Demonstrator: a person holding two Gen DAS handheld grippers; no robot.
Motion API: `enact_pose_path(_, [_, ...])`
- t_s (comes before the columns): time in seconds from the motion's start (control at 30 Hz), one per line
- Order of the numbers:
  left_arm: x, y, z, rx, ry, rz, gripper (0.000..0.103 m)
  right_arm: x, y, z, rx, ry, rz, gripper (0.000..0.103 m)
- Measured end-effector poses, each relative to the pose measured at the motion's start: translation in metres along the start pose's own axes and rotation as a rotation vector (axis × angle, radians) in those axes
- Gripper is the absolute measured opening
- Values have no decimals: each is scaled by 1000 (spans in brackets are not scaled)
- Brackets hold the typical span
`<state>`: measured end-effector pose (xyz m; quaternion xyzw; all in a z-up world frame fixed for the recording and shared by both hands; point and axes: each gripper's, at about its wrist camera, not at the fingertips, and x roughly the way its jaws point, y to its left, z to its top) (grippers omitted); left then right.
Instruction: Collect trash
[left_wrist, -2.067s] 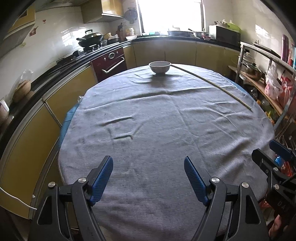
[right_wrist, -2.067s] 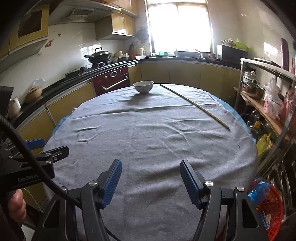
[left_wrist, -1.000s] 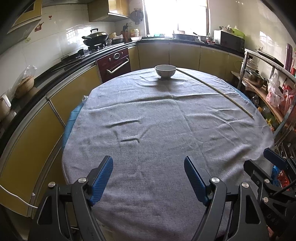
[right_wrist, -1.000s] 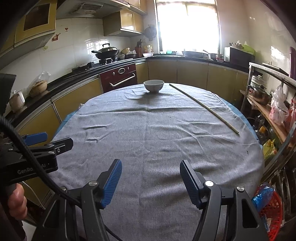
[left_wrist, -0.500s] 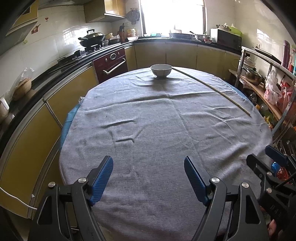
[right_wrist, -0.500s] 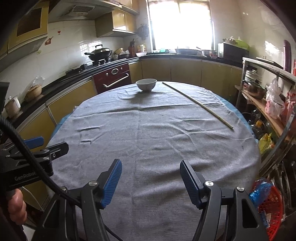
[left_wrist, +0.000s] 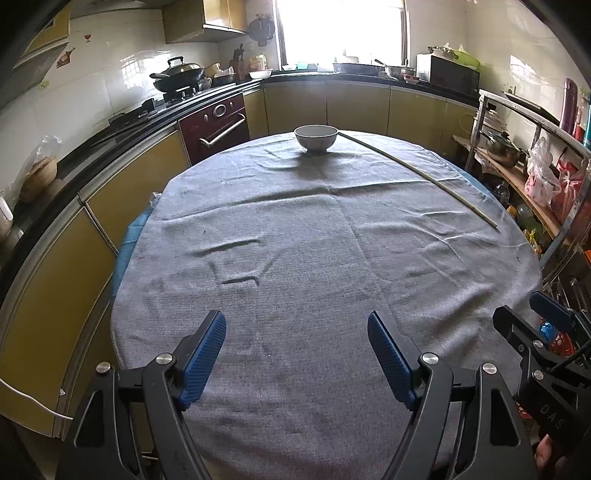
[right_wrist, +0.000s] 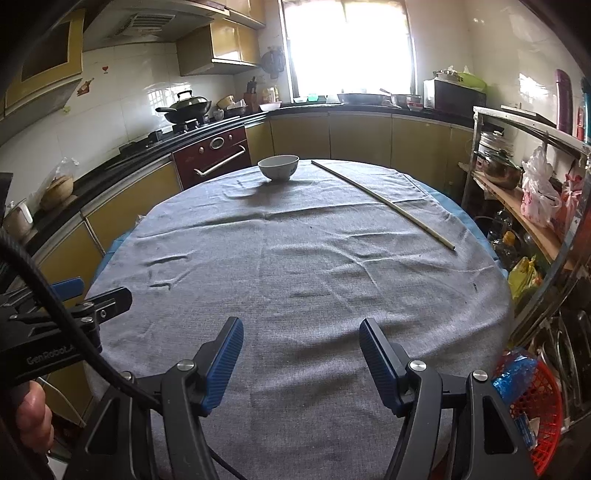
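Grey cloth covers a round kitchen table; a white bowl and long thin stick lie at upper centre. Left gripper and right gripper hover low in frame, jaws apart, empty. Red basket holding wrappers sits lower right.

both grippers have black frames, silver screws and ribbed blue pads. the left gripper reads "genrobot" in white; a black cable crosses it. the right gripper reads "das".
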<state>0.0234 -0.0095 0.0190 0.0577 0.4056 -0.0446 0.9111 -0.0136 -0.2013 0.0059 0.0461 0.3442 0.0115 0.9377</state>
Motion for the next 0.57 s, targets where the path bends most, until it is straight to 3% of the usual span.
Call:
enact_pose_path(0.33, [16, -2, 9, 9, 20, -2, 80, 16, -6, 8, 14, 21, -14, 69])
enact_pose_path(0.57, [66, 15, 20, -28, 24, 7, 80, 64, -23, 17, 58, 75, -48, 72])
